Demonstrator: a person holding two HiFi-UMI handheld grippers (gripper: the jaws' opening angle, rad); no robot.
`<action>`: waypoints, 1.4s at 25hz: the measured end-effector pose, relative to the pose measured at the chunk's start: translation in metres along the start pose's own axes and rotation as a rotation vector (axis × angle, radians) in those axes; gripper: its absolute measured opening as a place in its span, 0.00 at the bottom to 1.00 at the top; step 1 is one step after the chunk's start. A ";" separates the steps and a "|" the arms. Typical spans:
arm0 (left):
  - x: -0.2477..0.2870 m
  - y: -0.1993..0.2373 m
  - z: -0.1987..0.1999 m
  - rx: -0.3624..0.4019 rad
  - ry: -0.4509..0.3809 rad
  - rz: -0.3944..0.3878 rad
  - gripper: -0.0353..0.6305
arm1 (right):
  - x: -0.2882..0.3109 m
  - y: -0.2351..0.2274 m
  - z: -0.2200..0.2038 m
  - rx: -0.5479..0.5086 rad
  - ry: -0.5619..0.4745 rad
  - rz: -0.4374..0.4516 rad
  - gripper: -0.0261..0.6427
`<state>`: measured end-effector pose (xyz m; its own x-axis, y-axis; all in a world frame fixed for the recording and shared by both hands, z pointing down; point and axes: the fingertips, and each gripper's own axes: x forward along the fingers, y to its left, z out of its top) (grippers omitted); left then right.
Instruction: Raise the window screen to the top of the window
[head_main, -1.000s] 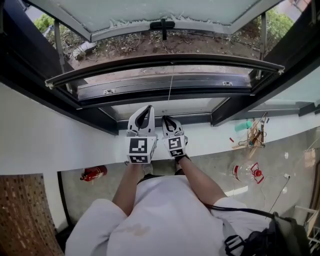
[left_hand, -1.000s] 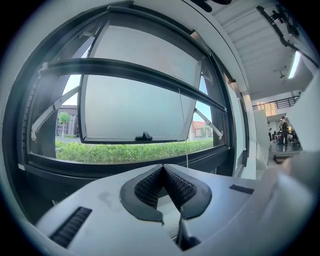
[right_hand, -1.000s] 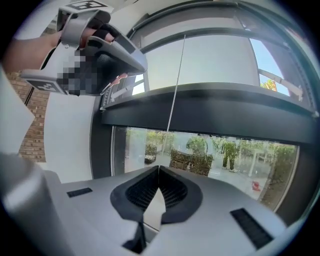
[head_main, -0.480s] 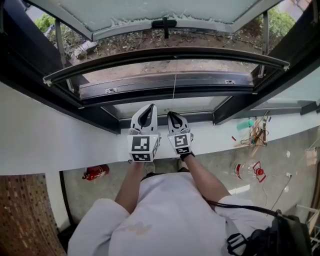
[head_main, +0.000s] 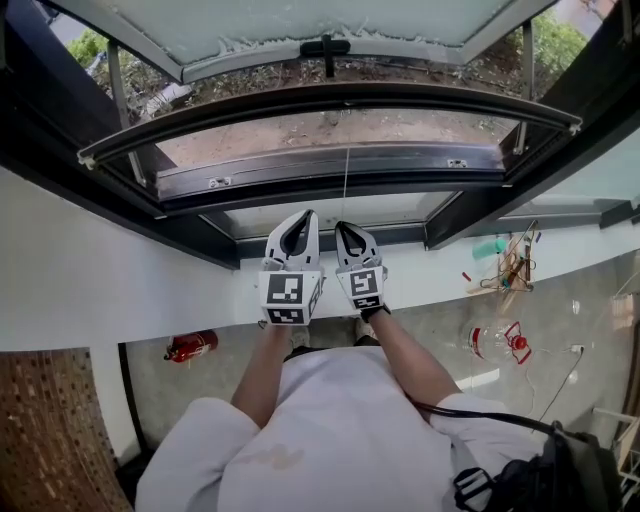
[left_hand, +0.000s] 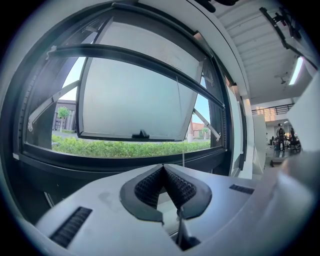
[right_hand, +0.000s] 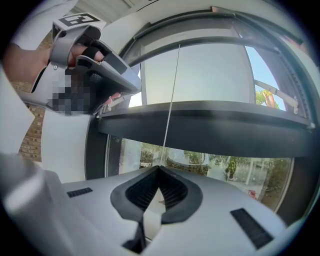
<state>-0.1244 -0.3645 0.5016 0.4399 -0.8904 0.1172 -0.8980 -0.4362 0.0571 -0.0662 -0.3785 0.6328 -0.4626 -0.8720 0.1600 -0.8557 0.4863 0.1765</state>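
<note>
The right tool's (right_hand: 159, 171) ribbed black pads (right_hand: 140, 193) seemingly pinch a thin cord (right_hand: 172, 95).

head view: steeply down over window (head_main: 330, 165) | gripper views: close, level, same window

Premises: industrial-type hall. Evidence: bare concrete floor (head_main: 440, 325), red fire extinguisher (head_main: 187, 346), ceiling strip light (left_hand: 299, 70), black-framed window (head_main: 330, 190).

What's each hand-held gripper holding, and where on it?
The right hand-held gripper pinches the thin pull cord near its lower end, jaws shut on it. The left hand-held gripper is shut, holding nothing.
</note>
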 end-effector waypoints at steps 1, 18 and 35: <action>0.000 -0.001 0.000 0.000 0.000 -0.002 0.05 | -0.001 0.000 0.003 -0.001 -0.007 -0.001 0.04; -0.004 0.001 0.005 -0.004 -0.001 -0.005 0.05 | -0.011 -0.015 0.063 0.025 -0.138 -0.031 0.04; -0.012 0.012 0.042 -0.002 -0.075 0.017 0.05 | -0.029 -0.030 0.194 0.031 -0.497 -0.038 0.04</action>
<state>-0.1399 -0.3647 0.4588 0.4237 -0.9048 0.0432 -0.9052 -0.4211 0.0580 -0.0719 -0.3785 0.4344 -0.4788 -0.8136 -0.3299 -0.8772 0.4584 0.1428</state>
